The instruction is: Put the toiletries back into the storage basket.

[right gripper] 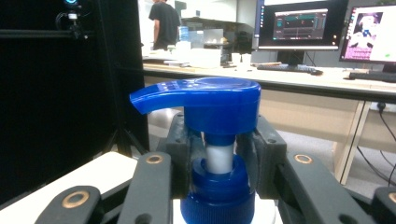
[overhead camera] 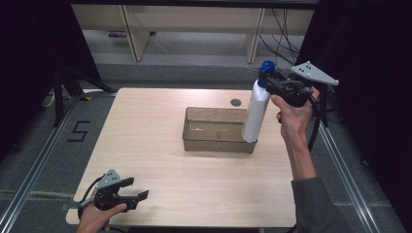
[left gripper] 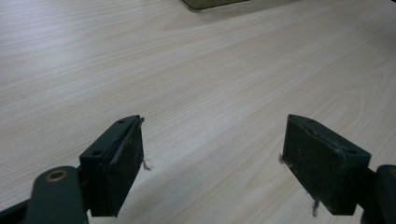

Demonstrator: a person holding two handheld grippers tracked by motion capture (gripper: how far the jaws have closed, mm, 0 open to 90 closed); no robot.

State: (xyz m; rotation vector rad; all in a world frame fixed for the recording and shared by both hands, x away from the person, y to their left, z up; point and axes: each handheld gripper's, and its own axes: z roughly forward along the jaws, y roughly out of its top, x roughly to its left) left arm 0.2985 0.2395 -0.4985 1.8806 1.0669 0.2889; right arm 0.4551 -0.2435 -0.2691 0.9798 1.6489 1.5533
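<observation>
The right gripper (overhead camera: 273,83) has its jaws clenched on the neck of a white pump bottle (overhead camera: 255,115), under its blue pump head (right gripper: 205,100). The bottle hangs upright over the right end of a clear tray (overhead camera: 214,143) mid-worktop (overhead camera: 145,141). The left gripper (overhead camera: 138,190) rests at the near left corner, jaws released and holding nothing.

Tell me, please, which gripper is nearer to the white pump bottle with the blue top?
The right gripper: it is clamped on the pump bottle at its neck, holding it by the clear tray. The left gripper rests open at the table's near left corner, far away.
</observation>
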